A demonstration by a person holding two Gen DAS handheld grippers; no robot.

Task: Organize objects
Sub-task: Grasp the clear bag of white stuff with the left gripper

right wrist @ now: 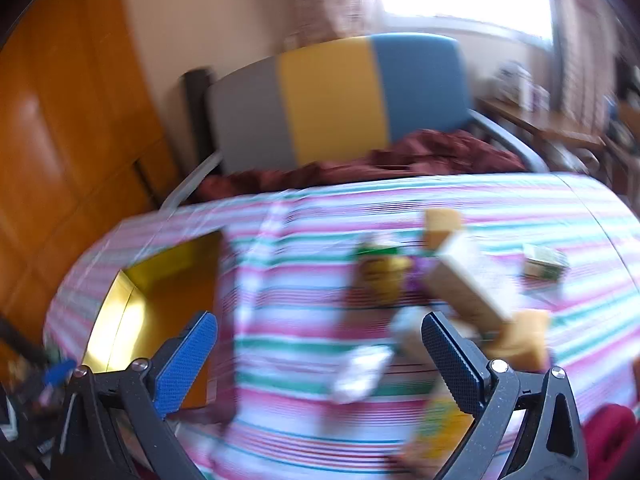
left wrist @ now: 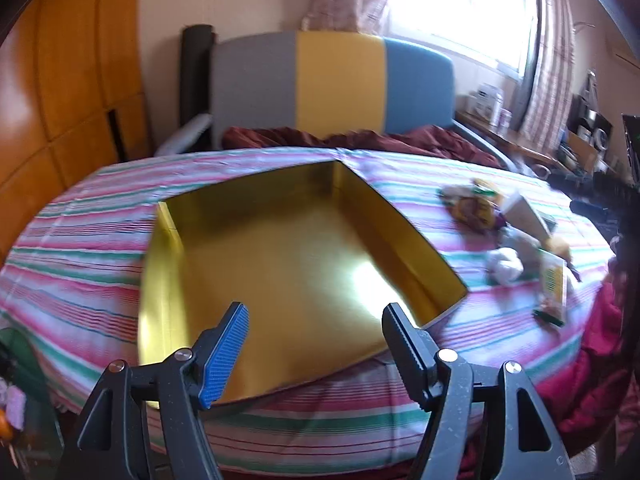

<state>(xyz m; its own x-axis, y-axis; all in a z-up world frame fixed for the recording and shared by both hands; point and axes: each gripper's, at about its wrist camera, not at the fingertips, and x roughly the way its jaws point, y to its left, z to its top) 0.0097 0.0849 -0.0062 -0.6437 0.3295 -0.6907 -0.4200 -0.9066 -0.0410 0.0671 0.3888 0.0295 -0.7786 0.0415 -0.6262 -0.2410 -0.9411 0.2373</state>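
A shallow gold box (left wrist: 280,264) lies open and empty on the striped bedsheet (left wrist: 80,264). My left gripper (left wrist: 316,314) is open and empty, hovering over the box's near edge. A pile of small items lies to the right: a snack packet (left wrist: 472,208), a tan carton (left wrist: 524,212), a white wad (left wrist: 505,266) and a yellow-green box (left wrist: 554,284). The right wrist view is blurred. My right gripper (right wrist: 320,332) is open and empty above the sheet, with the tan carton (right wrist: 464,284), the snack packet (right wrist: 380,274) and a white wrapper (right wrist: 360,372) just ahead. The gold box (right wrist: 160,304) is at its left.
A small green-white box (right wrist: 546,262) lies apart at the right. A grey, yellow and blue headboard (left wrist: 332,84) and a dark red blanket (left wrist: 432,136) are behind the bed. A wooden wardrobe (left wrist: 68,100) stands left, a cluttered desk (left wrist: 576,148) right.
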